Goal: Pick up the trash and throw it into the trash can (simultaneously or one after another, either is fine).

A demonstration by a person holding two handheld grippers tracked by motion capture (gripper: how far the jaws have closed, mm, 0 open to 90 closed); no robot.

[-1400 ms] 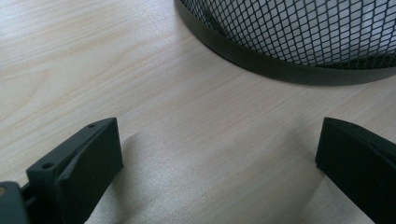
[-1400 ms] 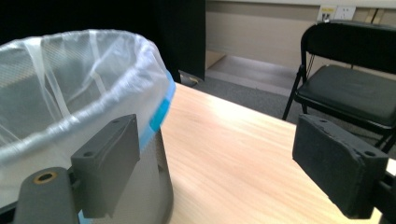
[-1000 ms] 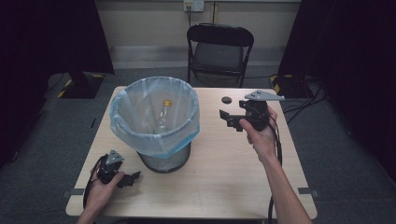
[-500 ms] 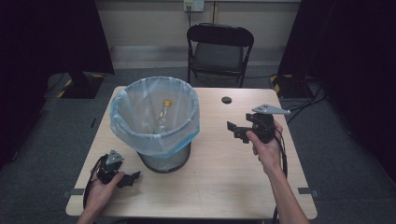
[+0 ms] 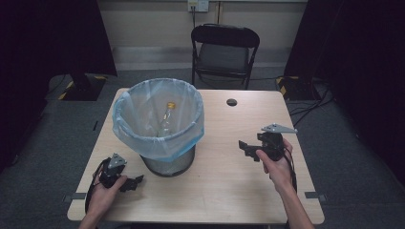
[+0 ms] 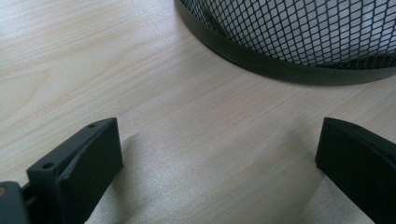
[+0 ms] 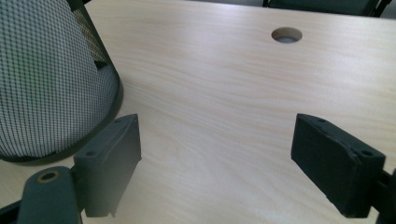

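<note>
Your right gripper [image 5: 248, 150] has dropped back toward you over the last second. A moment ago it was hovering up near the grommet hole [image 5: 231, 102] at the far edge of the table [image 5: 224, 191]; now it sits lower in the high view, right of centre, jaws spread wide and nothing between them. In the right gripper view you can see bare wood through the gap, with the mesh wall of the bin at the upper left. Your left gripper [image 5: 131, 182] hasn't budged: it's parked at the lower left of the high view, just beside the bin's base, jaws also wide open and empty.

To me that reads like the drop is done and you're backing off. The bottle [image 5: 166, 120] is already inside the wastebasket [image 5: 160, 125], sitting within the blue liner [image 5: 129, 131] a bit left of the frame's centre.

On orientation: the bottle looks like it's standing nearly upright, leaning a little, with its gold cap at the top and pointing toward the far rim. So its long axis runs roughly vertical, tilted slightly away from you. The lower end is hard to make out through the liner.
</note>
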